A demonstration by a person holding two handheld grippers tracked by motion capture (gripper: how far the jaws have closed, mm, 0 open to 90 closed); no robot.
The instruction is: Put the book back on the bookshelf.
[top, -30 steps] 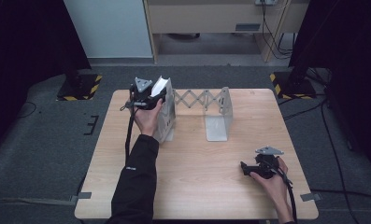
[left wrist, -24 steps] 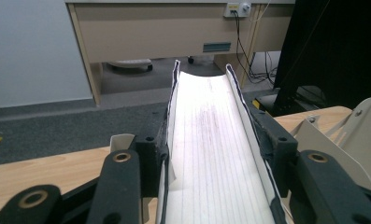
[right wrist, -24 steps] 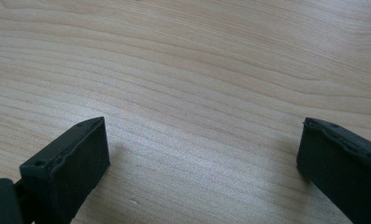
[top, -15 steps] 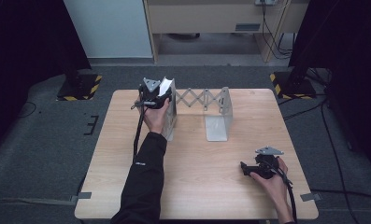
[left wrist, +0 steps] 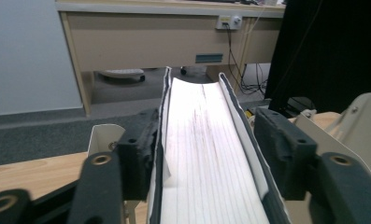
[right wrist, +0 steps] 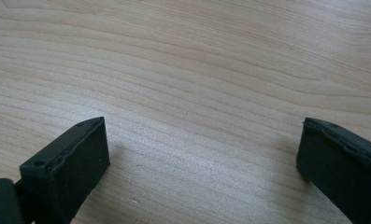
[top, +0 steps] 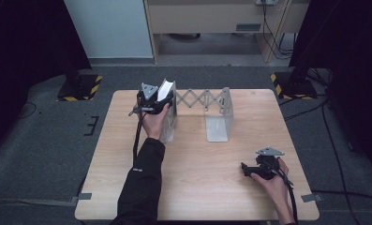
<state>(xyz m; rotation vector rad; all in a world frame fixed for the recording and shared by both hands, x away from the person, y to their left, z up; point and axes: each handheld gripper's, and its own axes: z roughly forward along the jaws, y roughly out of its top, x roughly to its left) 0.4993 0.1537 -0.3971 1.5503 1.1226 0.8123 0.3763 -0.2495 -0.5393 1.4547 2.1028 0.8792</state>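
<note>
One book (left wrist: 206, 154) and one metal book rack (top: 212, 110); left gripper (top: 152, 101) pinches the book, now nearer the rack; right gripper (top: 261, 168) spread wide, unmoved.

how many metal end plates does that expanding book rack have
2. The left end plate stands right beside the book held in the left tool; the right end plate stands apart near the table's middle.

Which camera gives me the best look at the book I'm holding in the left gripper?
The left gripper view: the book sits close up between the two jaws, page edges facing the camera, covers pinched on both sides. The high view shows it small, as a white sliver in the left gripper beside the metal rack.
</note>
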